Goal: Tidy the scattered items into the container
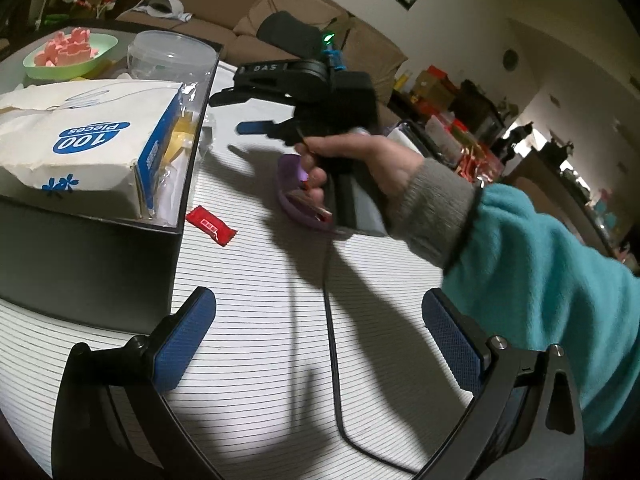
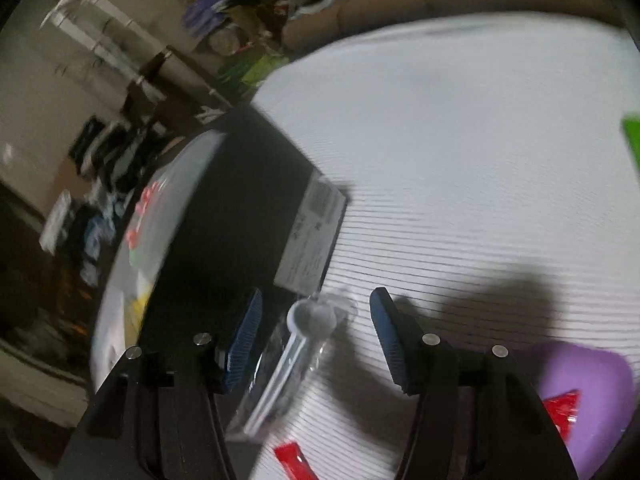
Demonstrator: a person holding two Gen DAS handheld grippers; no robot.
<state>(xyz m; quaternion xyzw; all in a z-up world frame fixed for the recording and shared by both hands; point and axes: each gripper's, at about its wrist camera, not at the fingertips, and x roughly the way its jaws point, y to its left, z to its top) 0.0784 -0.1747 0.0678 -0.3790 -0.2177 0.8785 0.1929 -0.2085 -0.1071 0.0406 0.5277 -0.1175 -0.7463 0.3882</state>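
Observation:
A red candy packet [image 1: 211, 231] lies on the striped tablecloth beside the black box [image 1: 86, 264]; it also shows in the right wrist view [image 2: 294, 460]. A purple bowl [image 1: 290, 196] with red packets sits behind the right hand; it also shows in the right wrist view [image 2: 588, 392]. My left gripper [image 1: 316, 340] is open and empty above the cloth. My right gripper [image 2: 316, 340] is open, its fingers on either side of a wrapped white plastic spoon [image 2: 298, 344] that lies by the box corner. It also shows in the left wrist view [image 1: 244, 114].
The black box holds a white 100-piece carton [image 1: 86, 140], a clear tub [image 1: 172, 56] and a green bowl [image 1: 70, 54] of pink pieces. A black cable [image 1: 334, 360] runs across the cloth. A green object [image 2: 632, 140] lies at the right edge. A sofa stands behind.

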